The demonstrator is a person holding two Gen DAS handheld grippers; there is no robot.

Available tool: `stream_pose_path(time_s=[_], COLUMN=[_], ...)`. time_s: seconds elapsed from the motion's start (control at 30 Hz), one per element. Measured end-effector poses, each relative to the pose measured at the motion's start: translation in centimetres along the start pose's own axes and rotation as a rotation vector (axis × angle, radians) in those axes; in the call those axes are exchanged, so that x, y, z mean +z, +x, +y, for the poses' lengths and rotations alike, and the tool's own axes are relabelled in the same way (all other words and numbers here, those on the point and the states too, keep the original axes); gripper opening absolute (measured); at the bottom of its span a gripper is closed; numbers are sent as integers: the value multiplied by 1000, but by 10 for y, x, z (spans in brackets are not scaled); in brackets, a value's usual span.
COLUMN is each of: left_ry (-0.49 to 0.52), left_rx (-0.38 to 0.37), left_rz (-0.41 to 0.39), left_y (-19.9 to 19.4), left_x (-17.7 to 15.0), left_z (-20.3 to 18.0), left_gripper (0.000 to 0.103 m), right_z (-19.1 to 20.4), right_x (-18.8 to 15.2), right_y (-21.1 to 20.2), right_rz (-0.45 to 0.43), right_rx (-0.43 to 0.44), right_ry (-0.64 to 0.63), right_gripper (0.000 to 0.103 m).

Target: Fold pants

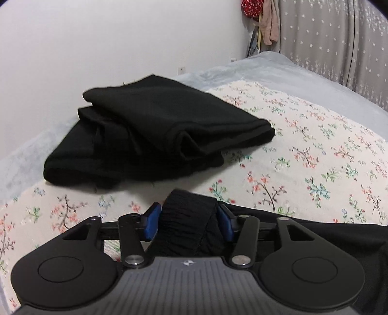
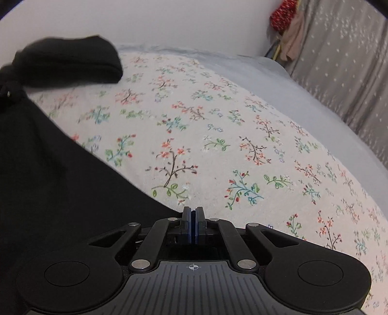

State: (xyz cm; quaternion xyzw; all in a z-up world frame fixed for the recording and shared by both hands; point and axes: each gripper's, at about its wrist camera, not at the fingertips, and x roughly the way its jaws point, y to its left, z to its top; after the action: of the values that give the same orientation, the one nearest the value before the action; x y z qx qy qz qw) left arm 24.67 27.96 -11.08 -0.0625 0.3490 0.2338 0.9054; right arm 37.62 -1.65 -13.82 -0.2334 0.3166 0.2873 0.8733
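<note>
Black pants lie on a floral bedspread (image 1: 303,135). In the left wrist view, my left gripper (image 1: 189,218) is shut on the gathered elastic waistband (image 1: 186,223), which stands up between the blue pads (image 1: 152,221). Black cloth (image 1: 351,242) runs off to the right. A folded pile of black cloth (image 1: 155,135) lies beyond it. In the right wrist view, my right gripper (image 2: 193,225) has its pads pressed together at the edge of the black cloth (image 2: 55,184); whether cloth is pinched between them cannot be seen. The folded pile (image 2: 68,63) shows at the far left.
The bed has a light blue sheet (image 1: 291,72) around the floral spread (image 2: 218,135). A white wall (image 1: 97,36) stands behind it. A grey star-print curtain (image 1: 339,36) hangs at the right, with clothes (image 1: 266,19) hanging in the corner.
</note>
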Motion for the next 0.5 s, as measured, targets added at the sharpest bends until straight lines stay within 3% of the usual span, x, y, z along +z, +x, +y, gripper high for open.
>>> stream_pose_path(time_s=[0.07, 0.17, 0.3, 0.43, 0.5], left_ry=[-6, -38, -174, -329, -362], left_rx=[3, 21, 6, -73, -92], left_rz=[-19, -75, -73, 13, 25], left_y=[-7, -23, -31, -32, -39], left_x=[3, 9, 11, 5, -1], left_z=[3, 14, 43, 77, 90], left_gripper=[74, 82, 86, 86, 86], right_z=[-5, -10, -8, 26, 52], right_x=[3, 1, -10, -30, -40], right_y=[-3, -26, -66, -104, -124], right_rz=[10, -16, -50, -49, -39], right_rx=[-7, -64, -99, 36, 115], right_ry=[22, 65, 107, 112, 93], right_gripper=[4, 15, 16, 20, 29])
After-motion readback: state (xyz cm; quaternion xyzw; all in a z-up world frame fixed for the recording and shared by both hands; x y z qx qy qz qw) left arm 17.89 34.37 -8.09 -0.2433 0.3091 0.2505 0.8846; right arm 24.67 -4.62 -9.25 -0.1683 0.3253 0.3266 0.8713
